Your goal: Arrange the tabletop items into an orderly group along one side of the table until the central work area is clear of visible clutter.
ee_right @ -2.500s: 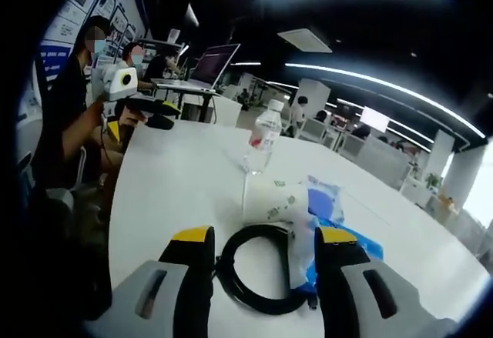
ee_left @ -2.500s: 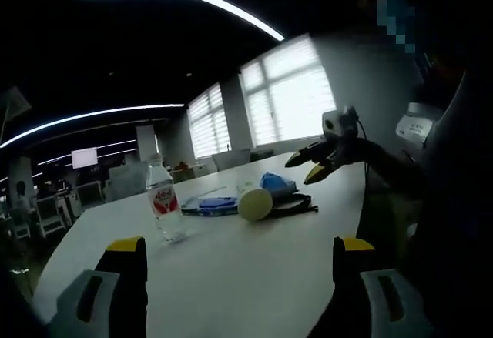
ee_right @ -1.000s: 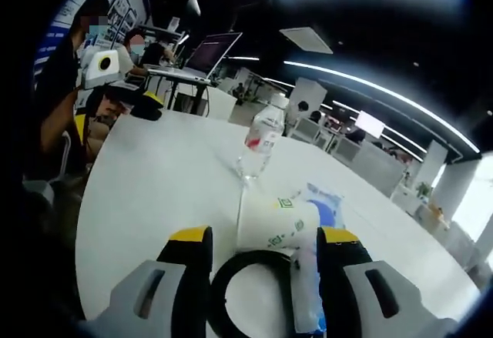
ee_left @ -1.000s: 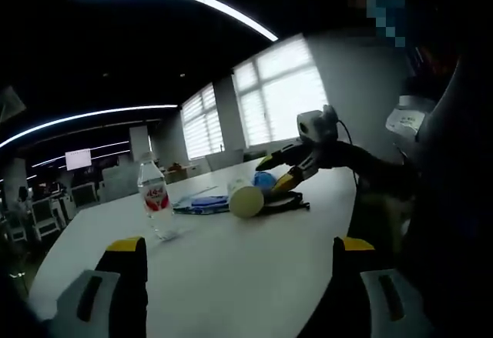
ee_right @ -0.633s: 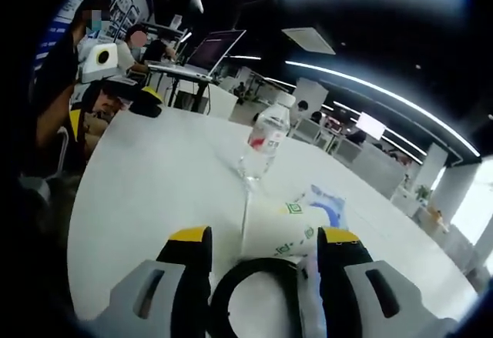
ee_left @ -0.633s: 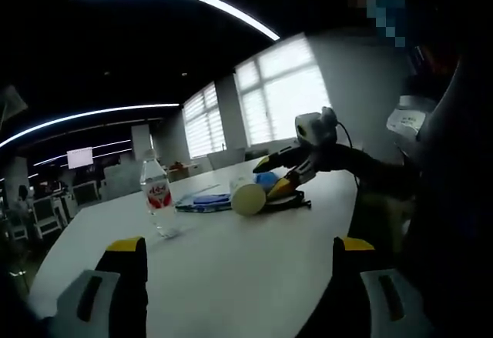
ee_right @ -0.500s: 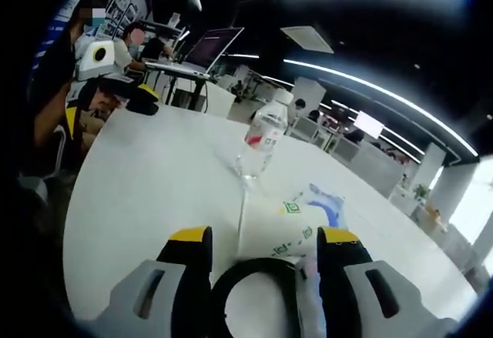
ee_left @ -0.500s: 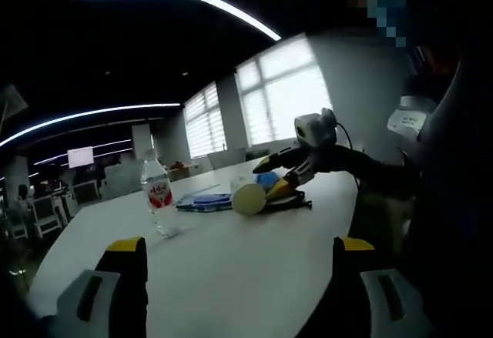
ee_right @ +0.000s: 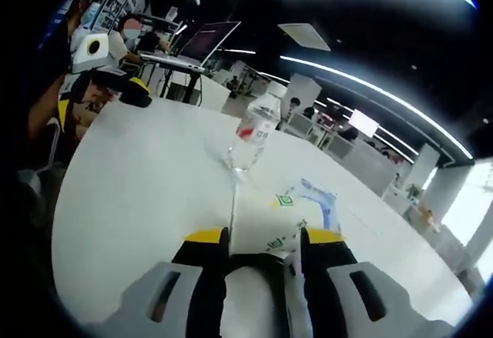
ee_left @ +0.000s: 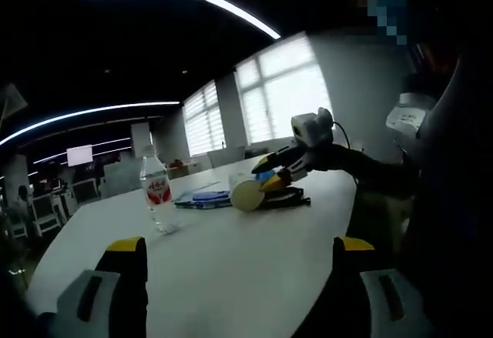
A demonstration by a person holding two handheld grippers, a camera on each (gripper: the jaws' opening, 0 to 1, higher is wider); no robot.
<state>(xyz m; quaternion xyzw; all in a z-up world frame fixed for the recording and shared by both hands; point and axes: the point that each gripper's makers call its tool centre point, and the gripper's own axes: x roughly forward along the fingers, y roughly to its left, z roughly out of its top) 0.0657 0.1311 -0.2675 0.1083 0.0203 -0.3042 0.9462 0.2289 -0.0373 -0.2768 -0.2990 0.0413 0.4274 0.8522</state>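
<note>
In the left gripper view, the left hand-held gripper (ee_left: 239, 276) waits wide apart at the bottom; the bottle (ee_left: 157, 196) stands mid-left on the counter (ee_left: 231, 253).

In the right gripper view, the right hand-held gripper (ee_right: 262, 247) pinches the black cable (ee_right: 258, 262) beside the cup (ee_right: 266, 226). Lift slowly so the cup stays put.

A clear water bottle (ee_left: 157, 199) with a red label stands upright, left of centre. A paper cup (ee_left: 246, 195) lies on its side at centre, beside a black cable coil (ee_left: 286, 199) and blue packets (ee_left: 206, 198).

right gripper (ee_right: 262, 247) fingers narrowed around cable (ee_right: 250, 259)
</note>
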